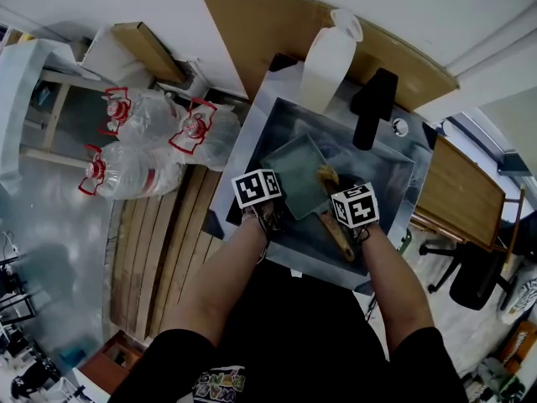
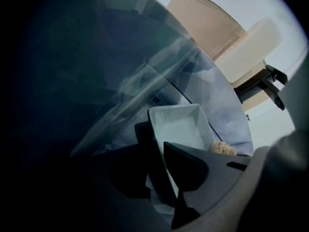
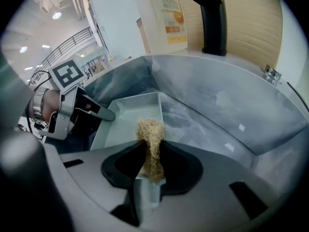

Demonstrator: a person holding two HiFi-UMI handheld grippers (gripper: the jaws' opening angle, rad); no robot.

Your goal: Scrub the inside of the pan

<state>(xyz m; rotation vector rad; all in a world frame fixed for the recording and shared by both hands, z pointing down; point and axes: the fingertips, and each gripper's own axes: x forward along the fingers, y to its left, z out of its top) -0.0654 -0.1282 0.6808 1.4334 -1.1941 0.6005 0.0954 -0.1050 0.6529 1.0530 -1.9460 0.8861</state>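
While both forearms (image 1: 220, 277) slope steeply down into sink (image 1: 394, 175), left gripper (image 2: 161, 151) clamps rim of pan (image 1: 298, 175) lying there; right gripper (image 3: 151, 148) pinches scrubber (image 3: 150, 132) at pan's edge.

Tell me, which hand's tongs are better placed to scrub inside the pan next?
Right. The right tongs grip the tan scrubber at the pan, ready to rub. The left tongs are clamped on the pan's rim, probably steadying it.
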